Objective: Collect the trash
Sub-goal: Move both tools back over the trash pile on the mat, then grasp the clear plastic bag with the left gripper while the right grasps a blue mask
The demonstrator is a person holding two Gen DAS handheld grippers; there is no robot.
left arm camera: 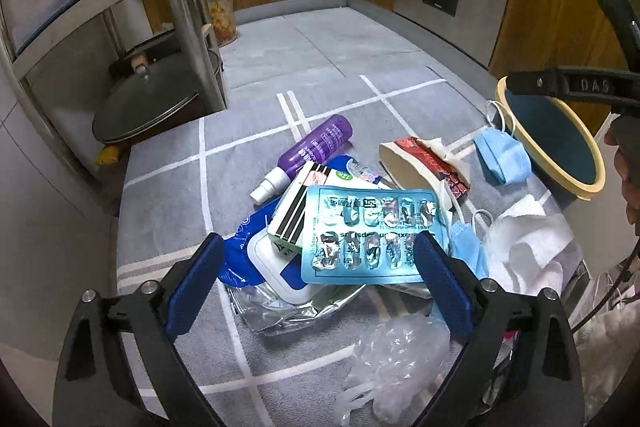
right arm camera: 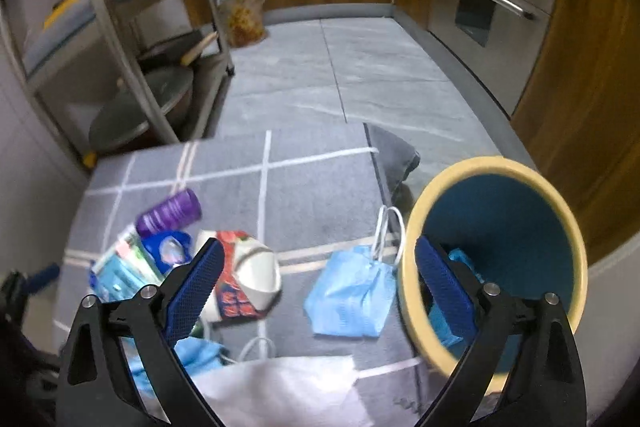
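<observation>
Trash mostly lying loose beside the bin (right arm camera: 412, 267): blister pack (left arm camera: 372, 235), bottle (left arm camera: 316, 147), mask (right arm camera: 352, 291) touching its rim; something blue sitting inside; left gripper (left arm camera: 320, 283) and right gripper (right arm camera: 316, 283) both gaping, carrying nothing.

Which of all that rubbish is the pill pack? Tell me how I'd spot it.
Find the grey mat with white lines, then the heap of litter in its middle. On top of the heap, just ahead of the left gripper, lies the blister pack: a flat light-blue sheet with two rows of crumpled foil pockets, unlike the purple bottle behind it.
</observation>
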